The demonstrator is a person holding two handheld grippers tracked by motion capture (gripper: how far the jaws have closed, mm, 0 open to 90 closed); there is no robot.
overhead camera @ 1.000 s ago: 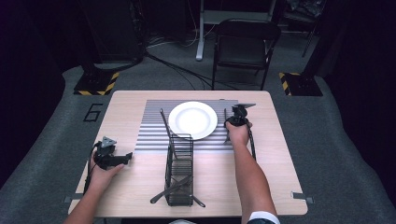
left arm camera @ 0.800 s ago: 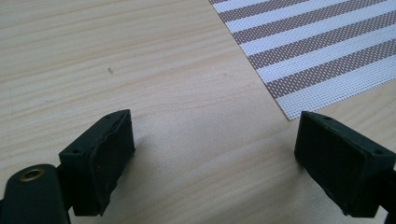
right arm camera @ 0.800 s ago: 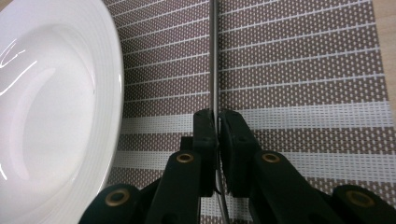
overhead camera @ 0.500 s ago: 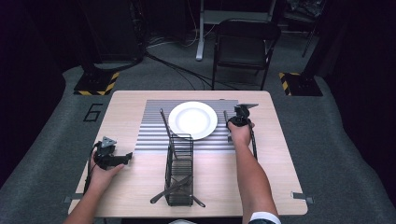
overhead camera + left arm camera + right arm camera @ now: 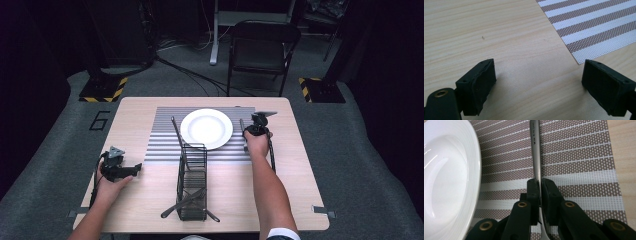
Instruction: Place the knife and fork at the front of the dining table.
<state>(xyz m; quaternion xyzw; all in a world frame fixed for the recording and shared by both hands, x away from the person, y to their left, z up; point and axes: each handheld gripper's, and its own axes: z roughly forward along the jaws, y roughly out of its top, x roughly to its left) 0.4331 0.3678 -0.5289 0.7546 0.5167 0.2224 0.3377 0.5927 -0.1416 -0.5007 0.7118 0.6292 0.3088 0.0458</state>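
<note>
The utensil (image 5: 535, 152) I hold is a slim piece of brushed, silver-grey metal; what shows is its long flat handle, with small stamped lettering partway along. Which kind of utensil it is I cannot tell. My right gripper (image 5: 540, 185) has its jaws pressed flat against both faces of the handle, which is set on edge between them. The handle runs straight away from the jaws over the brown-and-white striped placemat (image 5: 579, 157), just beside the rim of the white plate (image 5: 451, 182) and apart from it. In the high view the utensil (image 5: 243, 128) stands right of the plate (image 5: 206, 128).
</note>
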